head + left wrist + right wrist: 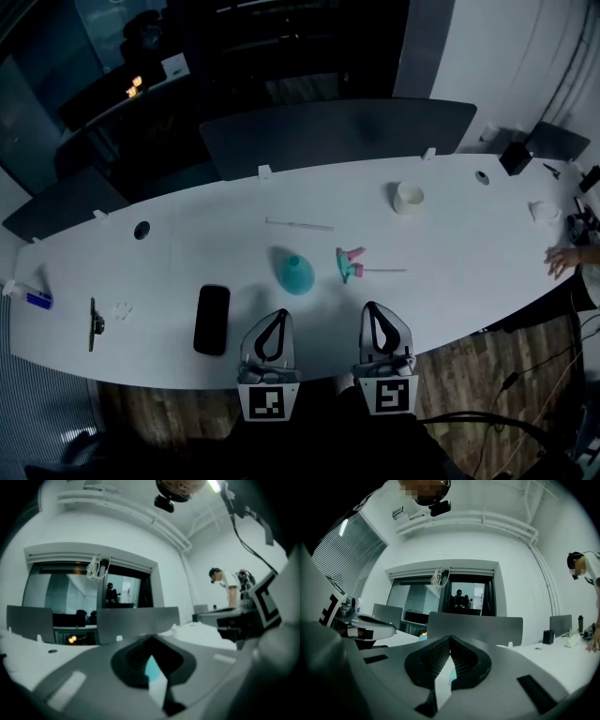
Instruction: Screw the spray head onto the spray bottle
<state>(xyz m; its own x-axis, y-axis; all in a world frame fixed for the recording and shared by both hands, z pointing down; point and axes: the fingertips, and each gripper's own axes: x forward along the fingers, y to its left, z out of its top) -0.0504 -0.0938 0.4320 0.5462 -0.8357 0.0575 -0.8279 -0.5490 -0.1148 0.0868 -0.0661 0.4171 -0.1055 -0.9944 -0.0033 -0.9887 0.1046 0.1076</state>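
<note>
A teal spray bottle (297,274) sits near the middle of the white table (450,281). Just to its right lies the pink and teal spray head (351,264), on its side, with its thin tube pointing right. The two are apart. My left gripper (279,315) is at the table's near edge, just short of the bottle, shut and holding nothing. My right gripper (372,307) is beside it, just short of the spray head, also shut and holding nothing. In the left gripper view a sliver of the teal bottle (152,667) shows through the opening behind the closed jaws.
A black phone (212,319) lies left of my left gripper. A white cup (408,198) and a thin white rod (298,224) lie farther back. A small blue-labelled bottle (33,296) and a dark tool (94,323) are at far left. A person's hand (565,258) rests at the right edge.
</note>
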